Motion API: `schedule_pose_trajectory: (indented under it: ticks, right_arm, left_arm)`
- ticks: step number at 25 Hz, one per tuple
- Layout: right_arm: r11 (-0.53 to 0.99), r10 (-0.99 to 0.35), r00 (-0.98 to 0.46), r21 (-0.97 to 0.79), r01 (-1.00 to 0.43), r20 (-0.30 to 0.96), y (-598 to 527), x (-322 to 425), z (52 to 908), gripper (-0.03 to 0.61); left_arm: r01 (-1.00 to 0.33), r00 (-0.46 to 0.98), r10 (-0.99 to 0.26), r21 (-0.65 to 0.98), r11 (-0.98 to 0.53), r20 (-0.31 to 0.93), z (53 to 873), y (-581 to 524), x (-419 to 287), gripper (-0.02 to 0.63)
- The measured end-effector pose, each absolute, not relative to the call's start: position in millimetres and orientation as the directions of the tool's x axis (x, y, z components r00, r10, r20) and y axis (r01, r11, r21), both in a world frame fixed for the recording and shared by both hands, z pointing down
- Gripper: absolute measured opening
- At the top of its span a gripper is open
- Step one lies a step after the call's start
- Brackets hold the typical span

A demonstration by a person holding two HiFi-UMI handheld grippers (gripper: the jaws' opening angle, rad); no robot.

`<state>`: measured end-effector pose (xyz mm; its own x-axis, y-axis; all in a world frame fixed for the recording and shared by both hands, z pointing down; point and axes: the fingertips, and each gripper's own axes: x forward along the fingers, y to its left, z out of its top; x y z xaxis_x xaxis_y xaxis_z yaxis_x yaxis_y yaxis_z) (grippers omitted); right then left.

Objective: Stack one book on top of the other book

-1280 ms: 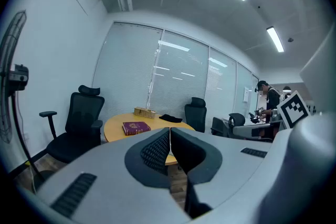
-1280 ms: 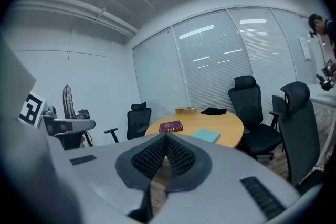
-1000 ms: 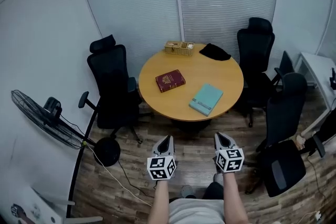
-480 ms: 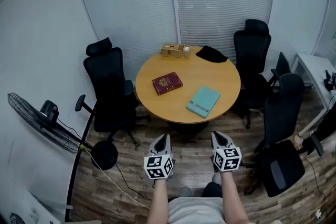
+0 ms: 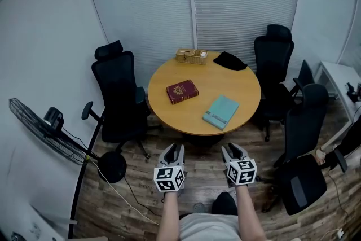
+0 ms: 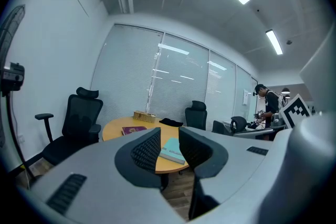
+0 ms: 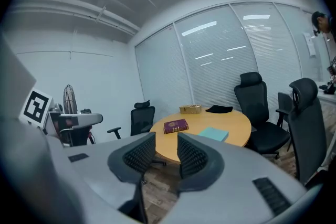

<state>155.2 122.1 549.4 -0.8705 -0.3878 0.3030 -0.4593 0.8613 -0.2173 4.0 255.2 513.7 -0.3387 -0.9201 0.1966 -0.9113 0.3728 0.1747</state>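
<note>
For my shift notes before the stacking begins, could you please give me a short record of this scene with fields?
surface: round wooden table
books: red book and teal book, both flat on the table, apart, neither on the other
far edge: woven box and black cloth
left: left hand-held gripper short of the table, jaws have just been opening, nothing between them
right: right hand-held gripper short of the table, jaws have just been opening, nothing between them
stacking: not yet begun
</note>
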Motion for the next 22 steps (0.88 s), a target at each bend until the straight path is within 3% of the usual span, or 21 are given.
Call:
schedule_pose_trajectory:
  ticks: [8,22]
  right_arm:
    - [0.833,-0.398,-0.859,-0.265,-0.486,0.323,103.9,159.0,565.3,0.233]
    - [0.805,-0.376,-0.862,-0.340,-0.485,0.340,32.2,105.5,581.4,0.261]
  left_arm:
    - [-0.929,-0.288,-0.927,0.165,0.332,0.241,526.9,231.2,7.8,0.224]
    - [-0.951,-0.222,-0.937,0.152,0.269,0.271,530.1,156.2,-41.0,0.252]
